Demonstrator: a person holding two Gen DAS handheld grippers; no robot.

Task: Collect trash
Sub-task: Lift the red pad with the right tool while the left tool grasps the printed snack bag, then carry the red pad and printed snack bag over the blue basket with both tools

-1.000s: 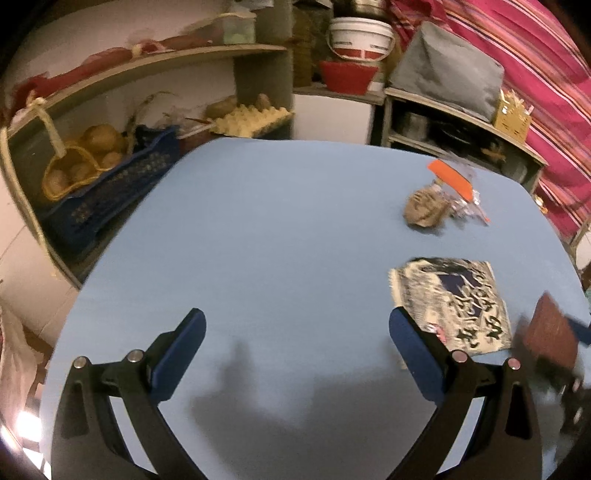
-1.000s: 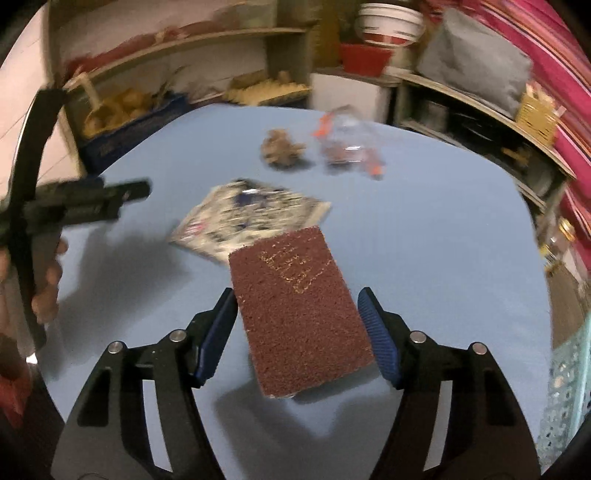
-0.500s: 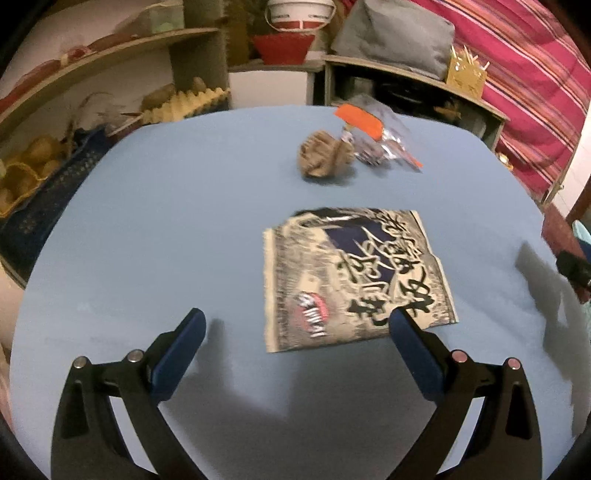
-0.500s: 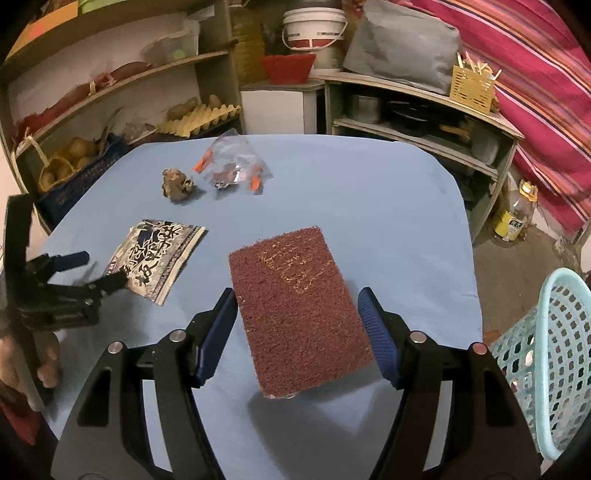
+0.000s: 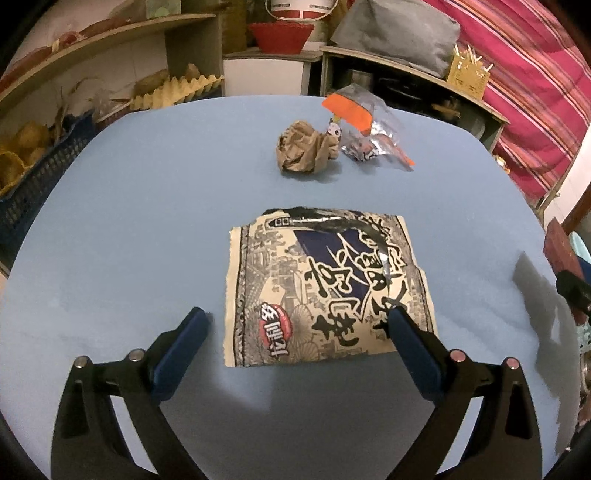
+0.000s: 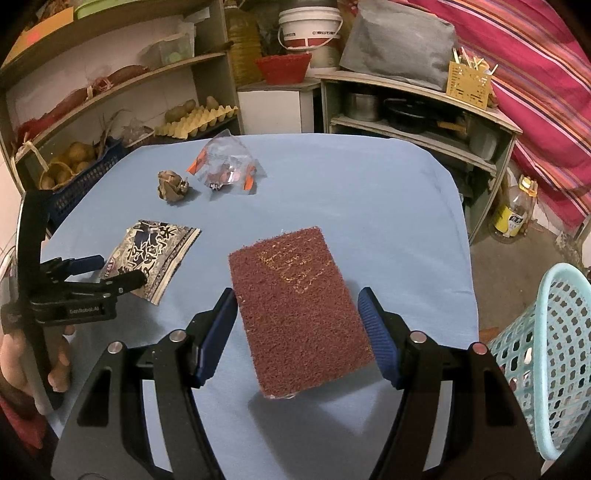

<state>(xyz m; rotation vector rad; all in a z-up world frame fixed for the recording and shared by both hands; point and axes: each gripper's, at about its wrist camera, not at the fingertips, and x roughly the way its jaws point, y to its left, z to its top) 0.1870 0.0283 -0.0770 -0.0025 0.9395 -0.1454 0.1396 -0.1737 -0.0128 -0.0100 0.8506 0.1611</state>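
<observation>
A brown scouring pad [image 6: 299, 306] hangs tilted above the blue table [image 6: 369, 203], and my right gripper [image 6: 295, 317] is shut on its two long edges. Its edge also shows in the left wrist view as a brown scouring pad [image 5: 561, 254] at the far right. My left gripper [image 5: 297, 328] stands open just over the near edge of a flat printed snack wrapper [image 5: 325, 288]. From the right wrist view the left gripper [image 6: 118, 271] sits at the wrapper [image 6: 155, 254]. Farther back lie a crumpled brown paper ball [image 5: 304, 151] and a clear plastic bag [image 5: 365, 129] with orange trim.
A light blue mesh basket [image 6: 554, 350] stands on the floor off the table's right edge. Shelves with potatoes, egg trays, a red bowl and a white bucket [image 6: 310, 26] ring the far side. A hand [image 6: 55, 365] holds the left gripper's handle.
My left gripper has swung over to the snack wrapper, which now lies between its fingers. The right gripper carried the pad to the right, bringing the basket into view.
</observation>
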